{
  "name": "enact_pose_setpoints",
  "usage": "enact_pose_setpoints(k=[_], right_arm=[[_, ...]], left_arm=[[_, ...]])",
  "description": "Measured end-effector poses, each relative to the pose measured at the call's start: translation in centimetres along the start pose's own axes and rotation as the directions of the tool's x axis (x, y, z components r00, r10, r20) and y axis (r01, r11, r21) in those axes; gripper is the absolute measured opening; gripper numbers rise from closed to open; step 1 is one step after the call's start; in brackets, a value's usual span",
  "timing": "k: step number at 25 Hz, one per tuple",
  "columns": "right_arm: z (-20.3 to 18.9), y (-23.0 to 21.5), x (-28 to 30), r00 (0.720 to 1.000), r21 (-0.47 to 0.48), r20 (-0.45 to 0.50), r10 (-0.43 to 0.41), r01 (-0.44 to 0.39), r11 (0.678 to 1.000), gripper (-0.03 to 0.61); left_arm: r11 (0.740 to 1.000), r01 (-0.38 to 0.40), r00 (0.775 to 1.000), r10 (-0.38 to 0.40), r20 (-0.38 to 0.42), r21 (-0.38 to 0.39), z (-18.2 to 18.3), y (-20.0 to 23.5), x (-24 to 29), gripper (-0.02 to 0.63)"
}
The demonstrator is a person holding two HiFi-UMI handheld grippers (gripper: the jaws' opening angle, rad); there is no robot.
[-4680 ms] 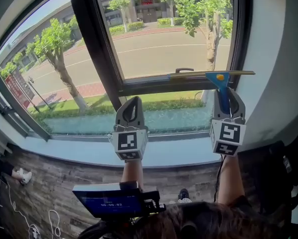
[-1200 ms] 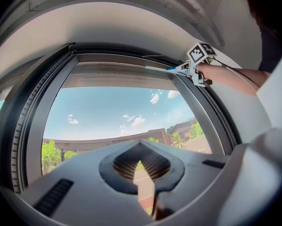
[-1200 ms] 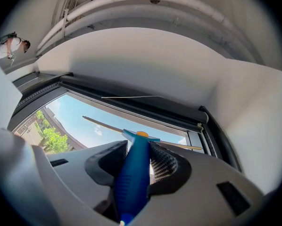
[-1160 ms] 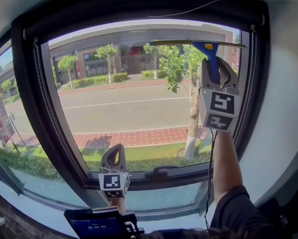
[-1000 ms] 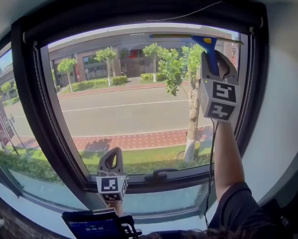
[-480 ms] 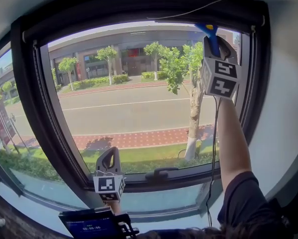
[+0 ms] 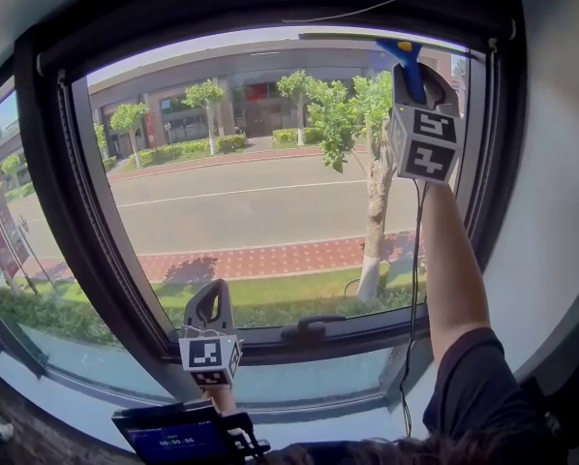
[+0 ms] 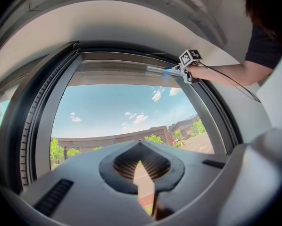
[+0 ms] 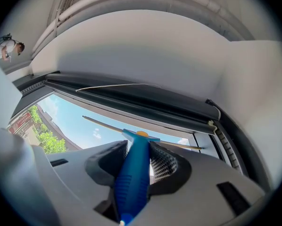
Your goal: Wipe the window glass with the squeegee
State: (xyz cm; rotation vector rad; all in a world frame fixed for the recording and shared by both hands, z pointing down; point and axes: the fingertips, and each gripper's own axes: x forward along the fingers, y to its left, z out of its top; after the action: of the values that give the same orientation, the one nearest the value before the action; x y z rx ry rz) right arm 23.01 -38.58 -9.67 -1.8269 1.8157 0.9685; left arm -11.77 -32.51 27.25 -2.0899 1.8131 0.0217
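The right gripper (image 7: 415,74) has climbed to the top of the window glass (image 7: 251,192), clamping the squeegee (image 9: 134,173); the left gripper (image 7: 212,308) sits low, closed and empty.

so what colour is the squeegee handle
The squeegee handle is blue; clearest in the right gripper view.

Hard daylight comes at you through the window glass (image 7: 260,143). The street (image 7: 251,206) beyond is bright and sharp, and short dark shadows lie on the pavement (image 7: 270,260). The frame (image 7: 52,182) reads nearly black against it. The head view bows every straight edge. Both gripper views are ringed by black corners, and their near jaws look soft. The squeegee (image 9: 133,178) handle blurs close to the right lens. The wall (image 9: 145,46) above is evenly lit.
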Motion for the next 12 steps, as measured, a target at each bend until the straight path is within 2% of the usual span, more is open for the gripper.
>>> enact_pose_setpoints(k=[12], right_arm=[[-2.2,1.3,-2.3,0.999,-0.006,-0.038,0.018,-0.018,1.000,0.141]], left_arm=[[1.000,0.019,1.000,-0.019,0.004,-0.016,0.0,-0.7,-0.2,0.002]])
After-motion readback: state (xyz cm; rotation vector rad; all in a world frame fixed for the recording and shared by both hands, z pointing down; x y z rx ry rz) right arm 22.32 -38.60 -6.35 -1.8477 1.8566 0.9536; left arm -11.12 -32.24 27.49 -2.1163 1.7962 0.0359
